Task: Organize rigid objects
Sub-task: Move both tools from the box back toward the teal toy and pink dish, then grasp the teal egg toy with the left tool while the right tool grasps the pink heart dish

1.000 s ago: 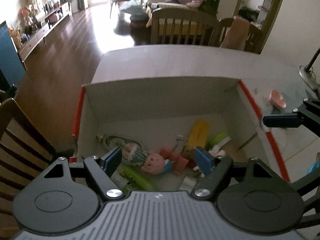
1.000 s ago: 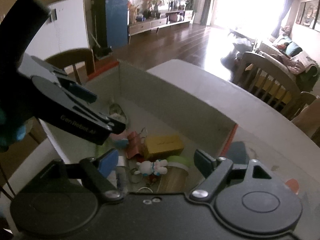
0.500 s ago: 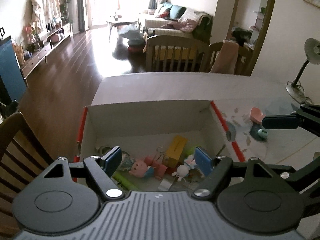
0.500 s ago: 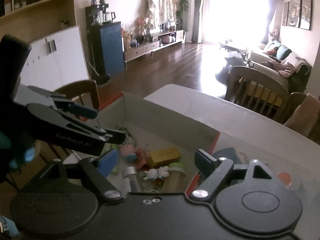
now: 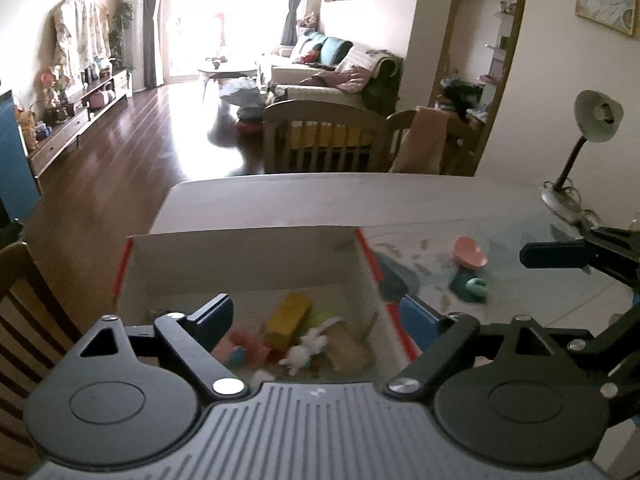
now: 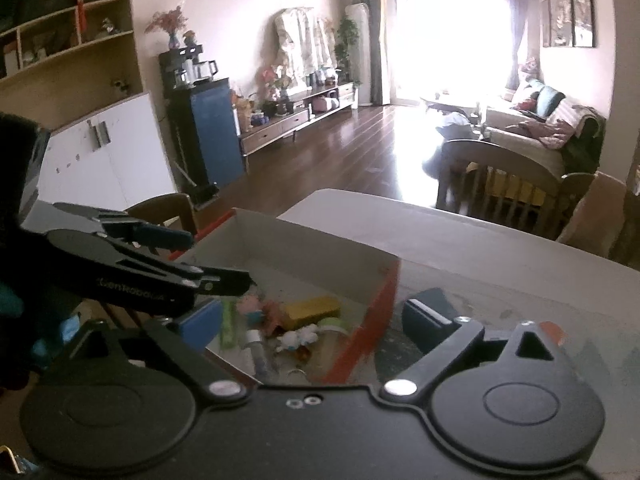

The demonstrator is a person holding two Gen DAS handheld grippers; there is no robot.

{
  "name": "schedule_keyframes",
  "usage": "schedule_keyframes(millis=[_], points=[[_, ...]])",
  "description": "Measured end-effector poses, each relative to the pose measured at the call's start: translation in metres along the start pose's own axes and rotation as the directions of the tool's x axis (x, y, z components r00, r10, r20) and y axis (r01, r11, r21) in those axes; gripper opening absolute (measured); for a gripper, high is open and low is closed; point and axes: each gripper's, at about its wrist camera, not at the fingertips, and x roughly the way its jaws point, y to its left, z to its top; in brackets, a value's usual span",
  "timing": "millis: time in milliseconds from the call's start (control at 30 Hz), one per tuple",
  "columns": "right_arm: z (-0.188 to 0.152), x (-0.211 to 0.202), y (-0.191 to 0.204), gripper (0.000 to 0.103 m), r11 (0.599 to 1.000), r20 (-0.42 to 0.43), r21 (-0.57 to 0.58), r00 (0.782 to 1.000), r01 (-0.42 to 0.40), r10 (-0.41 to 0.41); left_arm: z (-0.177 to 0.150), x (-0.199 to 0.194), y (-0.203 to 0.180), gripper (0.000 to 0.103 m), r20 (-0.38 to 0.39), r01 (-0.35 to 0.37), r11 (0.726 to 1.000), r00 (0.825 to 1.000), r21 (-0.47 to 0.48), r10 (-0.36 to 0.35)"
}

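A white cardboard box with red edges (image 5: 248, 264) stands on the table and also shows in the right wrist view (image 6: 320, 248). Inside lie a yellow block (image 5: 289, 314), a white bunny toy (image 5: 306, 350), a pink figure (image 5: 240, 346) and other small items. My left gripper (image 5: 316, 316) is open and empty, raised above the box's near side. My right gripper (image 6: 316, 316) is open and empty, above the box's right edge. On the table right of the box lie a pink dish (image 5: 470, 253) and a teal object (image 5: 472, 286).
A desk lamp (image 5: 580, 152) stands at the table's far right. Wooden chairs (image 5: 324, 140) stand behind the table, and another chair (image 5: 24, 300) is at the left. The table's far part (image 5: 320, 196) is bare. The living room lies beyond.
Both grippers have risen and pulled back from the box, so it looks smaller and lower. The pink dish and teal object have come into the left wrist view.
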Motion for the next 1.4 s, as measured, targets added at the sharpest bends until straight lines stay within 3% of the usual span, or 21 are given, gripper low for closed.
schedule_keyframes(millis=[67,433,800,1067,1400], points=[[-0.005,-0.007,-0.008,0.101,1.000,0.008,0.013,1.000,0.000,0.000,0.000,0.001,-0.011,0.102,0.016,-0.003,1.000,1.000,0.011,0.002],[-0.031,-0.039,-0.071,0.103,0.997,0.026,0.079,0.999,0.019,-0.021,0.004,0.028,-0.080,0.103,0.037,0.051,0.998,0.998,0.030,-0.052],[-0.061,-0.055,-0.157,0.103,0.981,-0.017,0.156,0.993,0.118,-0.117,-0.002,0.087,-0.154,0.103,-0.009,0.109,0.991,0.994,0.075,-0.109],[-0.068,-0.040,-0.216,0.102,0.966,-0.062,0.193,0.985,0.172,-0.163,-0.007,0.135,-0.203,0.103,-0.033,0.113,0.987,0.993,0.116,-0.110],[-0.068,0.005,-0.257,0.101,0.970,-0.118,0.172,0.981,0.171,-0.152,-0.013,0.190,-0.228,0.103,-0.051,0.143,0.982,0.989,0.119,-0.138]])
